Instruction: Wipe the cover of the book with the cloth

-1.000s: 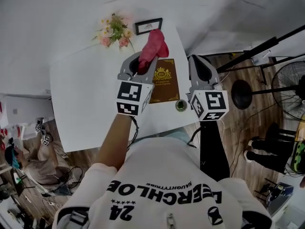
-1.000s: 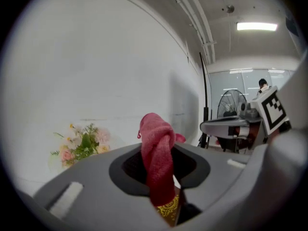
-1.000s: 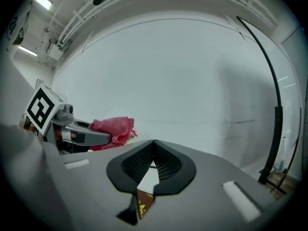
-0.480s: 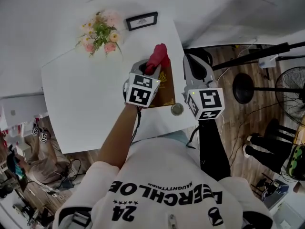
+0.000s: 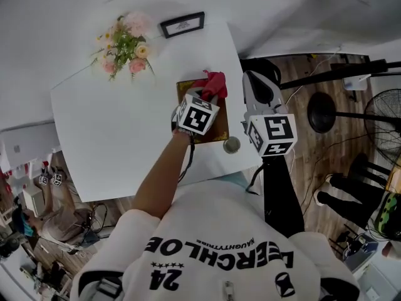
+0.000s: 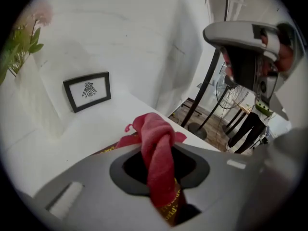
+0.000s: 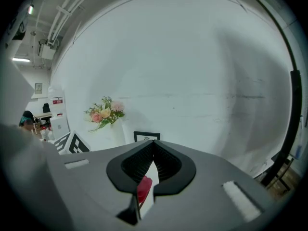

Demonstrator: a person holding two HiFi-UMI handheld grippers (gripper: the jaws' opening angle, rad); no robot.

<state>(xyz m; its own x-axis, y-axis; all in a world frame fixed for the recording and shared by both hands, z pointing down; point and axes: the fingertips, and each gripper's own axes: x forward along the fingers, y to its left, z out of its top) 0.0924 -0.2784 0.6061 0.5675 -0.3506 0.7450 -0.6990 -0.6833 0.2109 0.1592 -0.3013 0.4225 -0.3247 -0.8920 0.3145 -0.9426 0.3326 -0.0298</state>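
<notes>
**White corner, wood floor**

I see a white table [image 5: 113, 143] set against a plain white wall [image 5: 56, 11], with pink flowers [image 5: 122, 39] and a small black picture frame [image 5: 182, 24] at its far edge. To the right lies wood-plank floor [image 5: 326, 162] (cables trailing across it), with a black stand [image 5: 321, 115] and a floor fan [image 5: 383, 121].

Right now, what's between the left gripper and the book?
The red cloth. The left gripper is shut on it, and the cloth bunches over the book and its brown cover. The left gripper view shows this best.
</notes>
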